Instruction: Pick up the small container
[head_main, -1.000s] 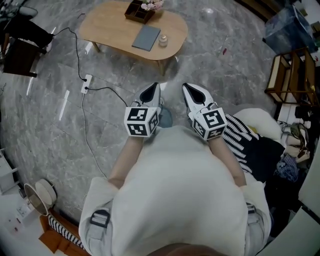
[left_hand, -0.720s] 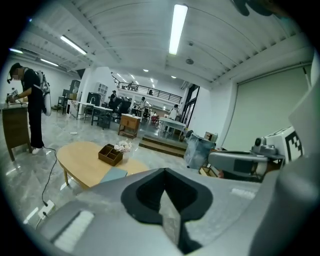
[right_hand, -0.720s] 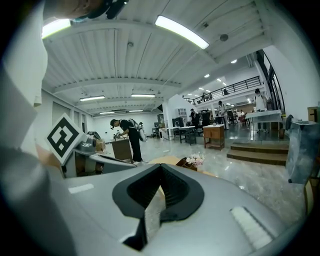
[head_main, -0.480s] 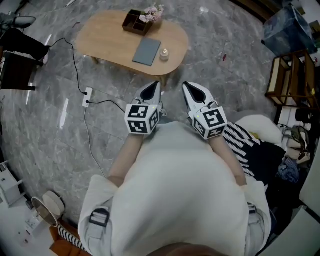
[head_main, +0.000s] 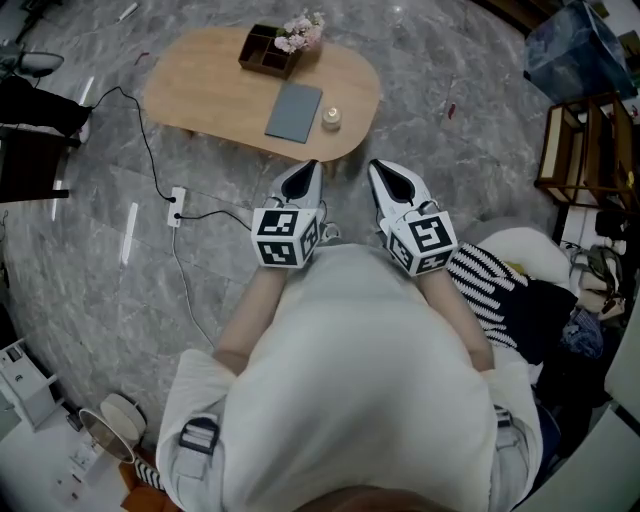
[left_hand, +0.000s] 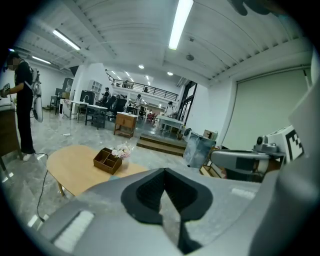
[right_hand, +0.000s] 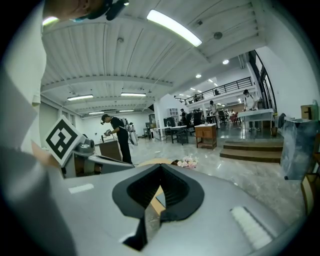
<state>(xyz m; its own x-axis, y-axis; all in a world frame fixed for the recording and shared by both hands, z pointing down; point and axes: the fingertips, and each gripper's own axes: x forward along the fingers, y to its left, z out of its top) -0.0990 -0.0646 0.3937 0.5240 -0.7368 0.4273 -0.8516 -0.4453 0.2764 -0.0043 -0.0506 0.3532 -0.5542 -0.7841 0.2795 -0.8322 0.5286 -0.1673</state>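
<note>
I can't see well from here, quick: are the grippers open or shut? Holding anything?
Left gripper: closed, holding nothing.
Right gripper: closed, holding nothing.

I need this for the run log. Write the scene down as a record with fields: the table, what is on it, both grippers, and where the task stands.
table: low oval wooden table on a grey stone floor
far edge: brown box with flowers at its right end
middle: grey pad
container: small container just right of the pad, upright
left gripper: left gripper shut, empty, pointing toward the table
right gripper: right gripper shut, empty, beside the left
floor: power strip with cable, left of the grippers
task: container not yet picked up
</note>
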